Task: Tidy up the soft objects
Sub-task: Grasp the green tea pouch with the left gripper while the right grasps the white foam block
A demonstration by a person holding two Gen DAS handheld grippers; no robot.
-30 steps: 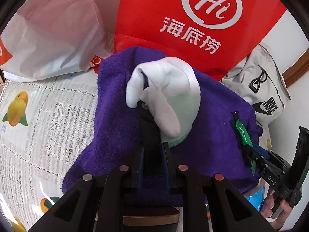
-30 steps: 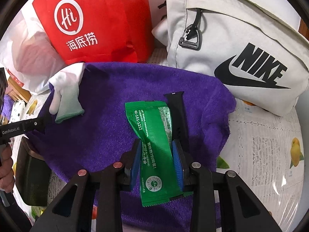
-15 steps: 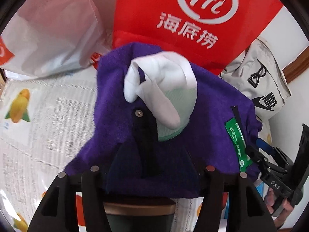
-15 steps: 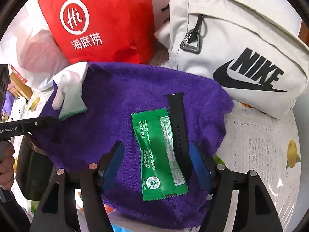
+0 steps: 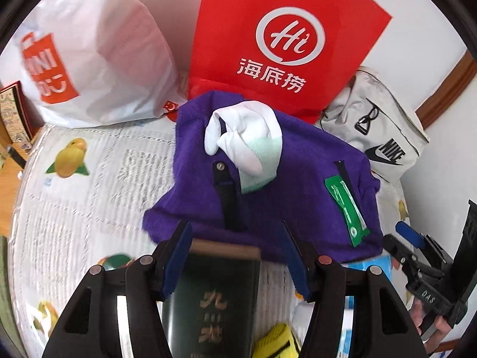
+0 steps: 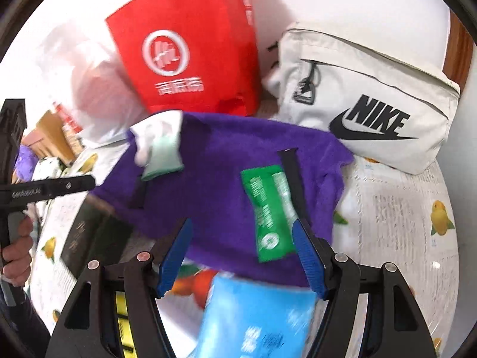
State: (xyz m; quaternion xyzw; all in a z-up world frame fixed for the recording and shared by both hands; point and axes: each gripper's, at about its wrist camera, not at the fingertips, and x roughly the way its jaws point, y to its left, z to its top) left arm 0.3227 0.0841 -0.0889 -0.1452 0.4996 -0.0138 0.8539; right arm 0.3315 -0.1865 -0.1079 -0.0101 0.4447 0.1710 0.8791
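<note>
A purple towel [image 5: 283, 208] [image 6: 214, 179] lies spread on the table. On it rest a white and mint glove [image 5: 247, 143] [image 6: 161, 149], a black strap [image 5: 227, 200], a green packet [image 5: 345, 208] [image 6: 268, 208] and a second black strap [image 6: 293, 179] beside the packet. My left gripper [image 5: 235, 232] hangs open above the towel's near edge, with nothing between its fingers. My right gripper [image 6: 243, 226] is open too, raised above the near end of the green packet and not touching it.
A red bag [image 5: 283, 38], a white plastic bag [image 5: 98, 59] and a grey Nike bag [image 6: 372, 110] stand behind the towel. A dark box [image 5: 214, 292], a blue packet [image 6: 256, 313] and a yellow item [image 5: 277, 340] lie near me on the fruit-print tablecloth [image 5: 89, 194].
Both grippers have opened and drawn back and up. The left let go of the black strap, the right let go of the green packet; both things stay on the towel.
</note>
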